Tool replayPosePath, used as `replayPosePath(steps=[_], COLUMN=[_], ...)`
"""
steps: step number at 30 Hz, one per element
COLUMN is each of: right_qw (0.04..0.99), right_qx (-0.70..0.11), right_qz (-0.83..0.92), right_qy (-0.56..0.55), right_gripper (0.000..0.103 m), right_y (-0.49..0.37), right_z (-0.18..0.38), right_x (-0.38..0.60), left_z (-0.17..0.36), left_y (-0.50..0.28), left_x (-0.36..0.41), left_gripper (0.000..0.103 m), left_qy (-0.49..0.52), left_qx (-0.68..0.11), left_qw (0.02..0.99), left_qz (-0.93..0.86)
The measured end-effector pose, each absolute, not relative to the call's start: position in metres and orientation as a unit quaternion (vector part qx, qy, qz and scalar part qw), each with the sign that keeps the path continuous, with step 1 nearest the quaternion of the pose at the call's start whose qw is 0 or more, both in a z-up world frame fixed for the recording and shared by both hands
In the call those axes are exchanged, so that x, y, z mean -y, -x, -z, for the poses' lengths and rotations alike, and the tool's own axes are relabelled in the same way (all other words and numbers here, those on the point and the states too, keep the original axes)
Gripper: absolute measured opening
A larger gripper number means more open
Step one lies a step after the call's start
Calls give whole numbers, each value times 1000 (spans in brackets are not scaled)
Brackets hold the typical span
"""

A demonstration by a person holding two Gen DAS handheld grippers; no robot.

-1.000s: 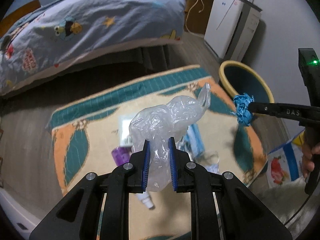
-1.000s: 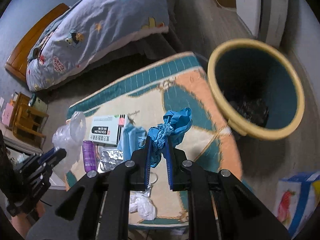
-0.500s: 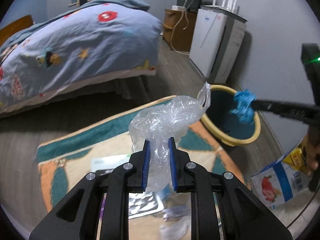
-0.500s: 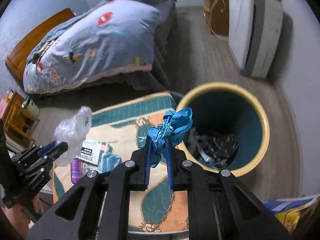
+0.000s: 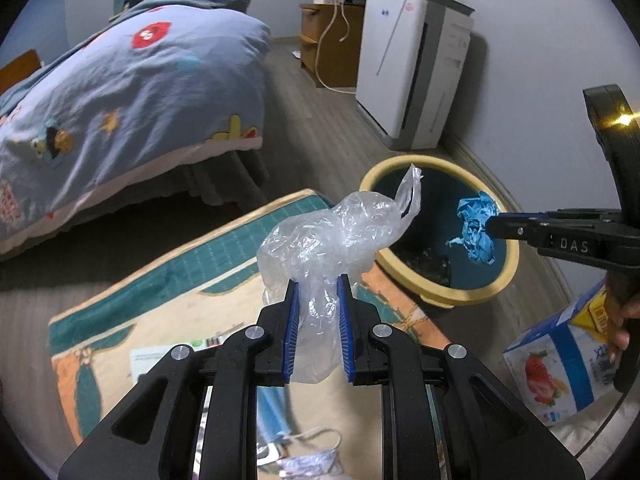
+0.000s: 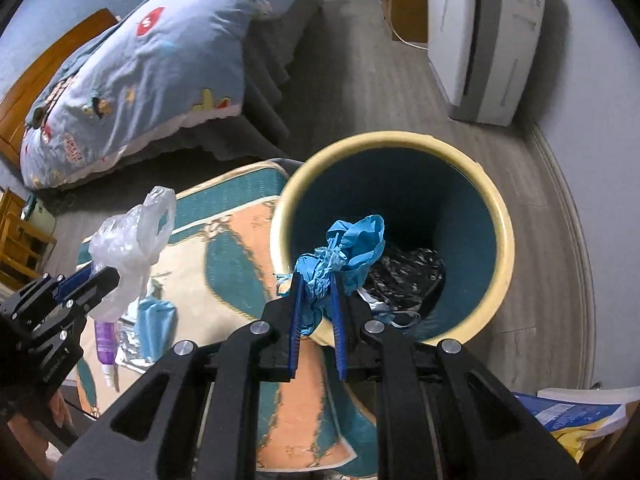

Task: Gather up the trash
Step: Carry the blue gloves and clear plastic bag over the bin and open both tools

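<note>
My left gripper [image 5: 318, 316] is shut on a crumpled clear plastic bag [image 5: 340, 236], held above the rug, left of the bin; the bag also shows in the right wrist view [image 6: 132, 240]. My right gripper [image 6: 317, 312] is shut on a crumpled blue glove [image 6: 340, 252] and holds it over the near rim of the yellow-rimmed teal trash bin [image 6: 500, 216]. In the left wrist view the glove [image 5: 476, 232] hangs over the bin [image 5: 504, 284]. Dark trash [image 6: 404, 276] lies inside the bin.
On the patterned rug [image 6: 236, 264] lie a purple tube [image 6: 105, 336], foil [image 6: 128, 344], a blue mask [image 6: 156, 328] and a white box [image 5: 160, 360]. A juice carton [image 5: 560, 364] stands right. A bed [image 5: 120, 80] and a white appliance [image 5: 412, 64] stand behind.
Both grippers have moved toward the bin with their loads. The blue glove has gone from above the rug to over the bin's opening. Both grips are unchanged.
</note>
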State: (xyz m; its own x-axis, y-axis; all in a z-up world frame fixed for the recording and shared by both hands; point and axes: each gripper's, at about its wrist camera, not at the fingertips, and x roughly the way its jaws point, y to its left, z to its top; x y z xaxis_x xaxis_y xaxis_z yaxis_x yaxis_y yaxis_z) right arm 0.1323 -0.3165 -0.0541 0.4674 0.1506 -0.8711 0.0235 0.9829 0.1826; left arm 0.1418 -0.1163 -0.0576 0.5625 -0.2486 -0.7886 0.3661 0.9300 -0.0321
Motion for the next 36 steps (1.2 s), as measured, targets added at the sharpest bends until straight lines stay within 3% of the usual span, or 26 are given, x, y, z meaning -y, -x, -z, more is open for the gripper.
replayPosePath(steps=[21, 33, 36], right_qw=[835, 869, 884], right_qx=[-521, -459, -427], right_qz=[17, 33, 35], right_qy=[-174, -182, -186], right_gripper=[13, 13, 15], right_y=[-136, -131, -129], right_z=[75, 55, 44], right_x=[392, 404, 407], left_z=[95, 86, 78], left_y=[-157, -174, -174], left_x=[205, 230, 230], left_gripper=[19, 19, 28], left_qy=[-108, -94, -89], left_qx=[-449, -412, -385], left_qw=[857, 872, 883], left_qz=[229, 247, 251])
